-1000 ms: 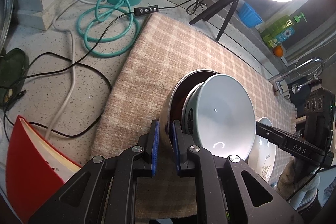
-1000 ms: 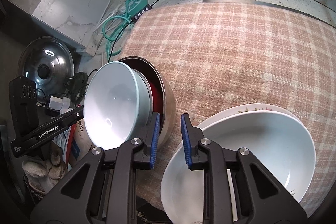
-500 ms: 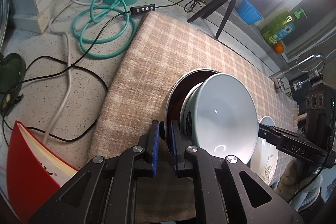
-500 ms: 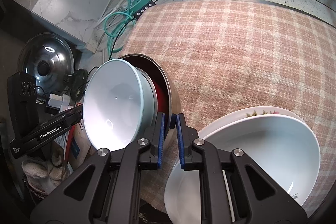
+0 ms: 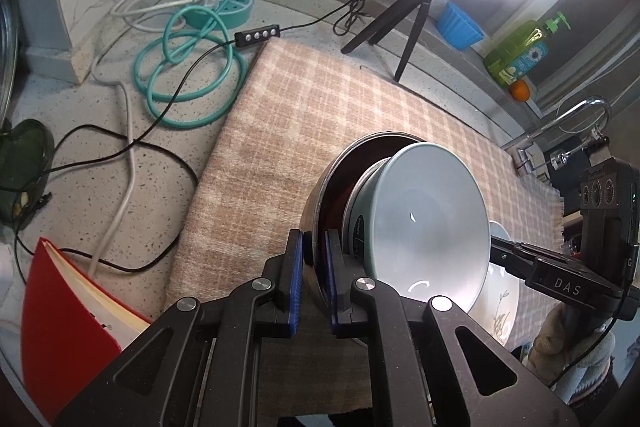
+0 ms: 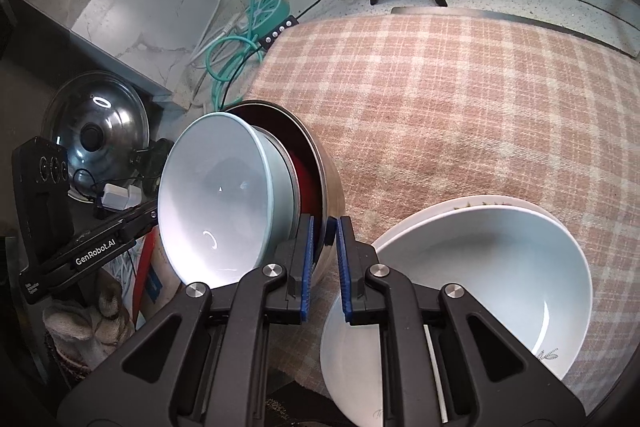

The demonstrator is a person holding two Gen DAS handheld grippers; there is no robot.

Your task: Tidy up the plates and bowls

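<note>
A steel bowl (image 5: 320, 195) with a dark red inside holds a pale blue bowl (image 5: 424, 227) nested in it. Both are tilted above the plaid cloth (image 5: 320, 107). My left gripper (image 5: 314, 247) is shut on the steel bowl's rim. My right gripper (image 6: 324, 231) is shut on the opposite rim of the steel bowl (image 6: 332, 187), with the blue bowl (image 6: 216, 195) to its left. A white bowl (image 6: 460, 267) sits on a flowered plate (image 6: 480, 201) on the cloth at lower right; the plate also shows in the left wrist view (image 5: 504, 311).
Teal cable coil (image 5: 192, 83), power strip (image 5: 224, 3), black and white cords lie left of the cloth. A ring light on a tripod (image 5: 404, 15) stands at the back. A red book (image 5: 60, 339) is at lower left. A pot lid (image 6: 96, 131) stands left. A faucet (image 5: 568, 123) is at right.
My right gripper has closed on the steel bowl's rim. The bowls have lifted and tilted slightly with both grippers holding them.
</note>
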